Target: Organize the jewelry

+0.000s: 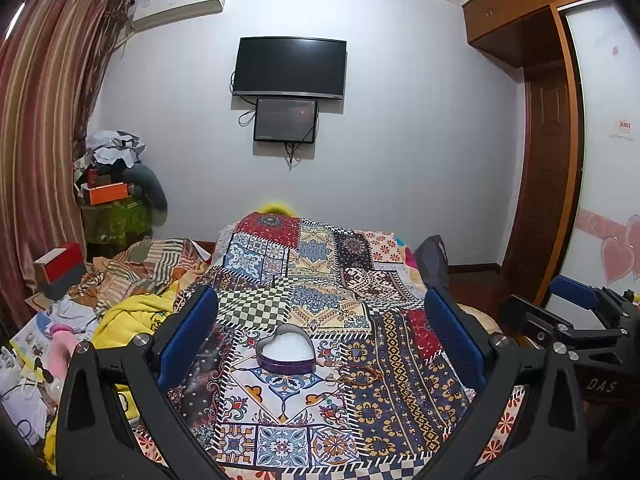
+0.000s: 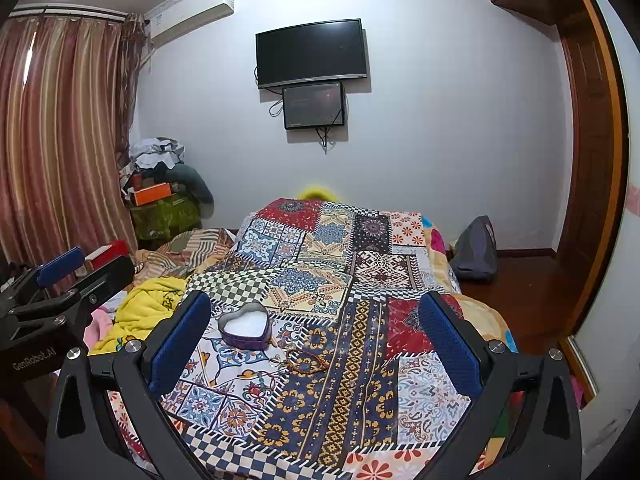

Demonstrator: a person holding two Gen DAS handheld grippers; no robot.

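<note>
I hover over a patchwork-print bedspread [image 1: 320,300] in a bedroom with a black wall television [image 1: 289,67]. Clutter crowds its left edge; bare wooden floor [image 2: 520,292] lies right. My left gripper [image 1: 320,336] and right gripper [image 2: 316,336] both gape wide, holding nothing. The open purple heart-shaped tin [image 1: 286,350], white inside, sits ahead; a red beaded bracelet [image 2: 306,362] lies just beside it.

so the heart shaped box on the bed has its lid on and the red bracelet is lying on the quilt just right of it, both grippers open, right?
Not quite: the heart shaped box has no lid on; the left wrist view shows its white lining. The rest holds: the red bracelet lies on the quilt just right of it, and the left gripper and right gripper are open.
</note>
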